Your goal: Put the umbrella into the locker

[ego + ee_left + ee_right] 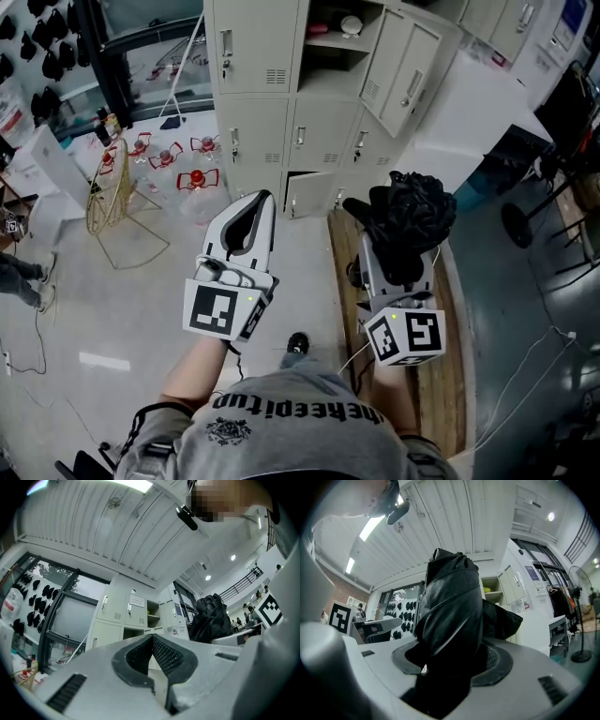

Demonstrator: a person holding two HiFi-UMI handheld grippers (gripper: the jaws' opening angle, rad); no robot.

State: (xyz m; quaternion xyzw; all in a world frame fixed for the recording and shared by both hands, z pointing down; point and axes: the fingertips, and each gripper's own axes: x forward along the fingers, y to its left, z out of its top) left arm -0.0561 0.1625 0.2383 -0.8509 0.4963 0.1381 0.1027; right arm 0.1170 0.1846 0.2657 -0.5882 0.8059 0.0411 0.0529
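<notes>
Left gripper [251, 217]: jaws together, tips meeting, nothing between them. In its own view [152, 641] the ribbed pads [165, 654] touch at the front, with only a narrow gap further back. It is held out level ahead of me, pointing toward the locker bank [258, 103].

Right gripper [398, 253]: clamped on the umbrella [411, 214]. The umbrella is black and folded, its fabric bunched. It stands up out of the jaws and flares into a crumpled mass above them. In the right gripper view the jaws [450, 663] sit tight against both sides of the dark bundle [452, 606]. It fills the space between them and hides the tips. The left gripper view catches the same bundle [212, 618] off to its right.

Umbrella position: in the air, in my right gripper, in front of the locker bank and outside every compartment.

Locker bank: pale grey, several tiers of doors.
- One upper compartment [336, 42] stands open, its door [405, 70] swung out to the right. A shelf with small items shows inside; I cannot tell what they are.
- A lower door [307, 194] hangs slightly ajar.

The two grippers are side by side and apart, left slightly further forward than right.
</notes>
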